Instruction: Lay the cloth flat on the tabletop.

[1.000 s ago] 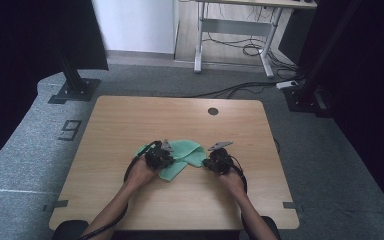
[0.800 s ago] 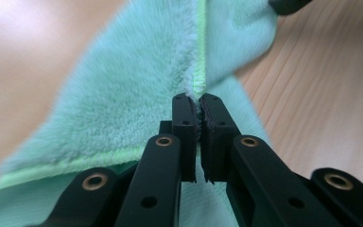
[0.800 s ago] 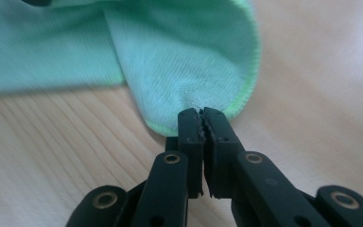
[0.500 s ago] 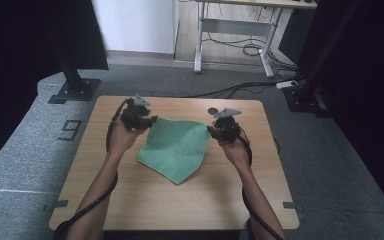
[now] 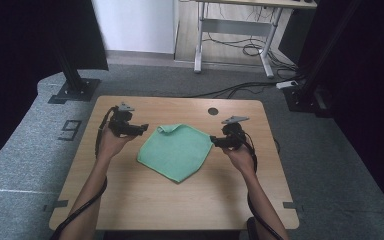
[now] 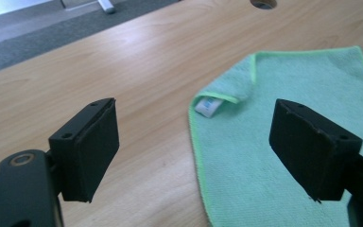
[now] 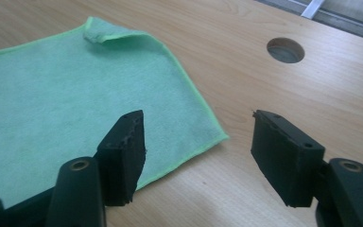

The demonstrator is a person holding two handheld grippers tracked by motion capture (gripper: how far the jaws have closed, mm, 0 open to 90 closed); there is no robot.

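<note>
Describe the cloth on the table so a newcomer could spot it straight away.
On the wooden table, look between the left gripper and right gripper, both open and off it. The green cloth lies there spread flat. Its far corner is folded over, showing a small white label.

You're looking at a mint-green microfibre cloth (image 5: 177,151) edged in brighter lime stitching, with a white label (image 6: 207,106) at its folded corner. Beneath the cloth, the table (image 5: 130,195) shows pale wood grain; your grippers' pads (image 7: 127,151) are matte black.

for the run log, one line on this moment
left gripper open, empty | right gripper open, empty | green cloth flat on table
</note>
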